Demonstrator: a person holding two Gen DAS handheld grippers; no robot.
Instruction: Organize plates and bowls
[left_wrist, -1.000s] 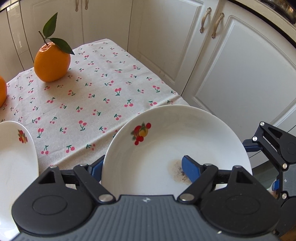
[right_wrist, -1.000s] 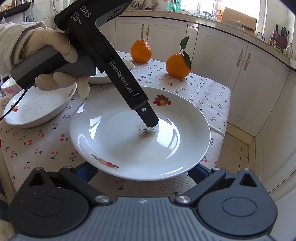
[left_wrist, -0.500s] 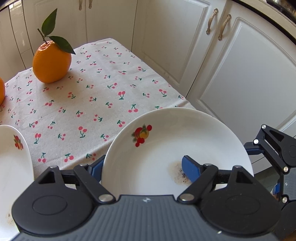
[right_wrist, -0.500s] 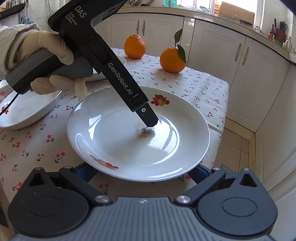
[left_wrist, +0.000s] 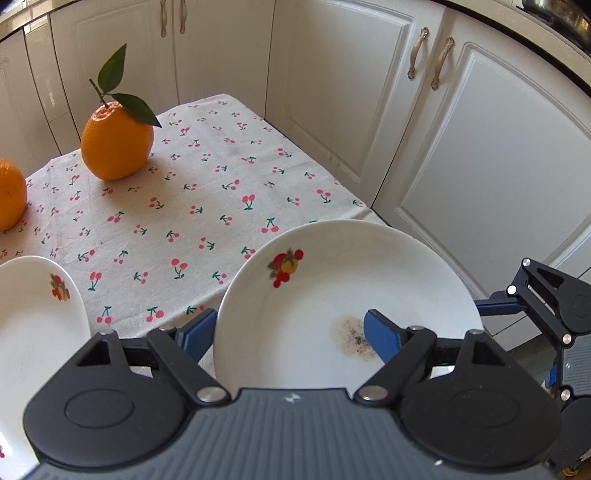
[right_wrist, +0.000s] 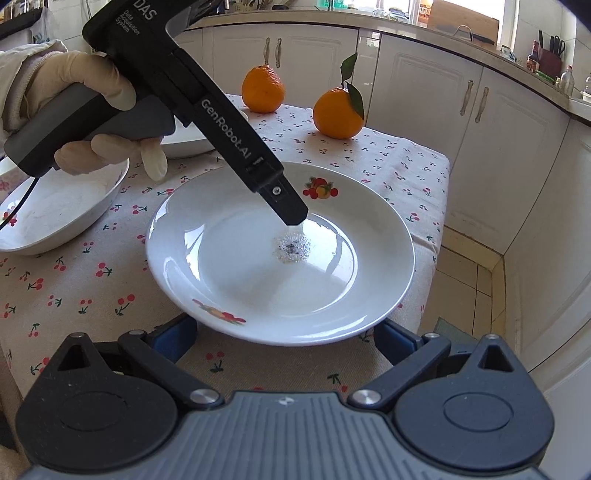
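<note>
Hardly anything has shifted since a second ago: the plate (right_wrist: 240, 288) keeps its place on the near right corner of the surface, and both hands stay close to where they were.

In the right wrist view the plate fills the middle of the frame. It is white, with fruit prints on its rim and a speckled stain (right_wrist: 291, 247) near its centre. The left tool (left_wrist: 286, 325) straddles the plate's rim. One blue finger (left_wrist: 380, 339) reaches over the inside and ends at the stain, while the other sits outside the rim at the lower left, partly hidden behind it. Its jaws are opening with the plate's wall between them, and neither pad visibly squeezes it. A gloved left hand (right_wrist: 88, 110) grips the tool's handle at the upper left.

The right tool (right_wrist: 284, 339) stands wide at the bottom of its own view. Its two blue tips are tucked under the plate's near rim, and I cannot tell whether they touch it.

A white bowl (right_wrist: 55, 214) lies just left of the plate, and a second dish (right_wrist: 184, 144) shows behind the left tool. At the far end of the cherry-print cloth (right_wrist: 74, 295) stand a leafed orange (right_wrist: 338, 110) and a plain orange (right_wrist: 263, 88), well apart from the plate. White cabinets (right_wrist: 491, 155) line the right side.
</note>
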